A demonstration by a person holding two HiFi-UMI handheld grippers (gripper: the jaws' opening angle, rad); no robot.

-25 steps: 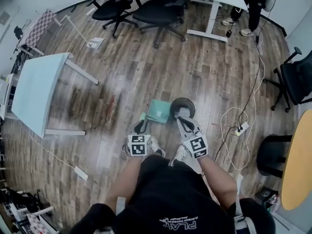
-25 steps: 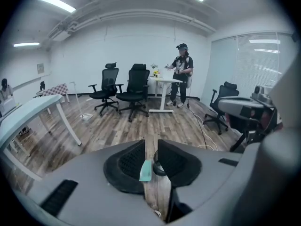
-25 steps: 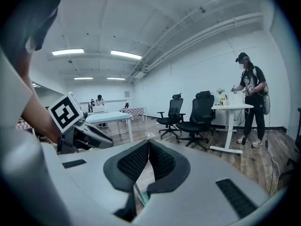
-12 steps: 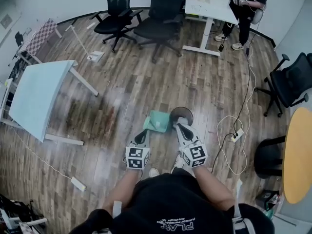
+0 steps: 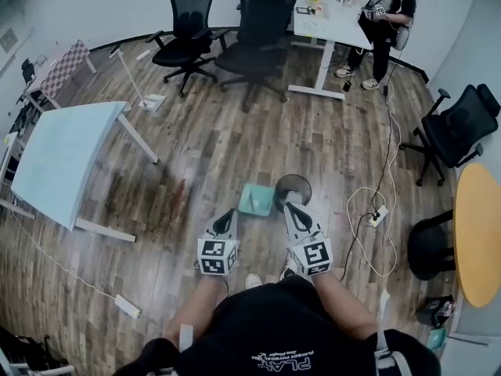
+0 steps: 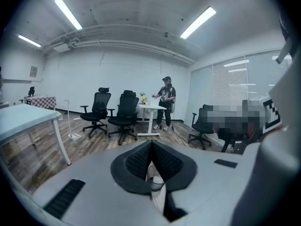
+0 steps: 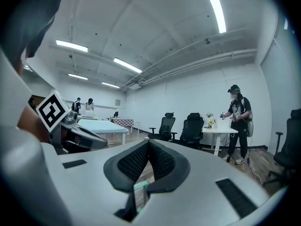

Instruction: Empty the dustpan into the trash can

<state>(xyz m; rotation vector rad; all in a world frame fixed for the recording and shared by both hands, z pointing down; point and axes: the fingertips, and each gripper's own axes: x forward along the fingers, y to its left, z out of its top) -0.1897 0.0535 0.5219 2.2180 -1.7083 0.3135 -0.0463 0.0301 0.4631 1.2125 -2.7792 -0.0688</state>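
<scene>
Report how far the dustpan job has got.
Looks done: the dustpan lies unheld on the floor beside the trash can; whether it is empty I cannot tell. In hand: nothing, the left hand-held gripper and right hand-held gripper are both shut and empty. Left: perhaps nothing, unless dirt remains in the pan.

We count two tools, the left tool [image 5: 228, 213] and the right tool [image 5: 289, 204]; one teal dustpan [image 5: 256, 200]; one round trash can [image 5: 293, 186]; three black office chairs [image 5: 186, 30] [image 5: 262, 20] [image 5: 458, 128]; four tables [image 5: 59, 163] [image 5: 64, 59] [image 5: 333, 20] [image 5: 479, 241]; one standing person [image 5: 383, 10], far right.
</scene>
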